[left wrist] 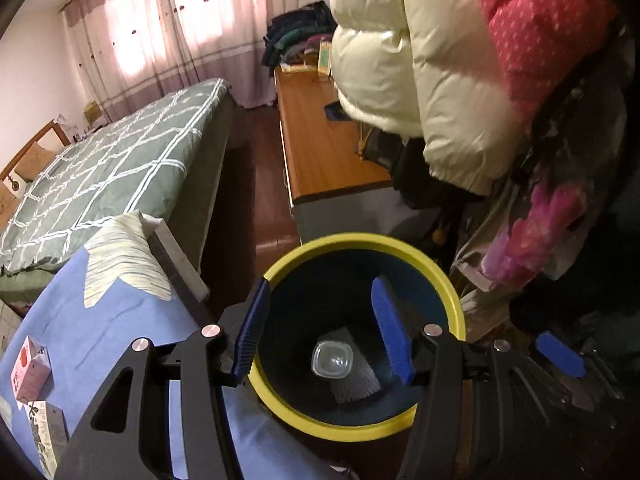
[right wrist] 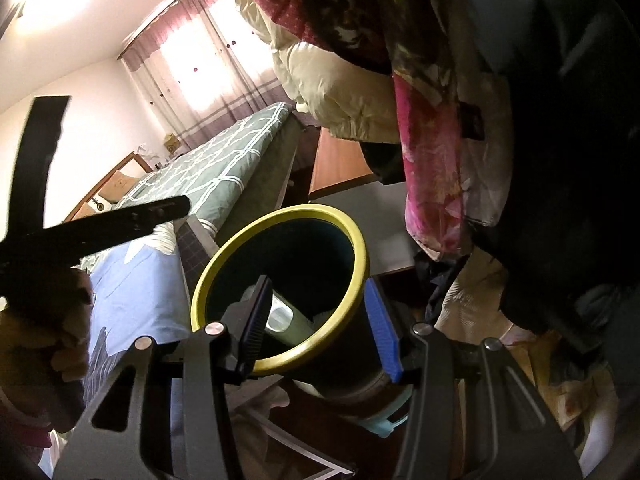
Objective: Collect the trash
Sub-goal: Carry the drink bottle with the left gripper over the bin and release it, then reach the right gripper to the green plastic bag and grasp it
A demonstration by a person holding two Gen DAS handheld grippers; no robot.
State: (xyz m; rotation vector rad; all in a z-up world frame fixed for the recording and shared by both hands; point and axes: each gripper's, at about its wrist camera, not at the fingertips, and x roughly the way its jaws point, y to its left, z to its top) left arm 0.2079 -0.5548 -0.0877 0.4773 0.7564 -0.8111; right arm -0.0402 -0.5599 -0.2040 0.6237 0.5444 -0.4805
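Observation:
A dark blue trash bin with a yellow rim (left wrist: 360, 238) fills the lower middle of the left wrist view. At its bottom lie a clear plastic cup (left wrist: 332, 360) and a white foam net (left wrist: 356, 388). My left gripper (left wrist: 320, 284) hovers over the bin's mouth, open, with nothing between its blue pads. In the right wrist view my right gripper (right wrist: 318, 280) straddles the bin's rim (right wrist: 280, 212). One finger is inside and the blue pad (right wrist: 384, 332) lies against the outer wall, shut on it. The clear cup (right wrist: 280, 316) shows inside.
A table under a blue cloth (left wrist: 120, 320) stands left of the bin with a pink box (left wrist: 30, 368), a printed carton (left wrist: 46, 432) and a striped cloth (left wrist: 124, 264). Beyond are a green checked bed (left wrist: 120, 160) and a wooden cabinet (left wrist: 320, 140). Padded jackets (left wrist: 420, 60) hang on the right.

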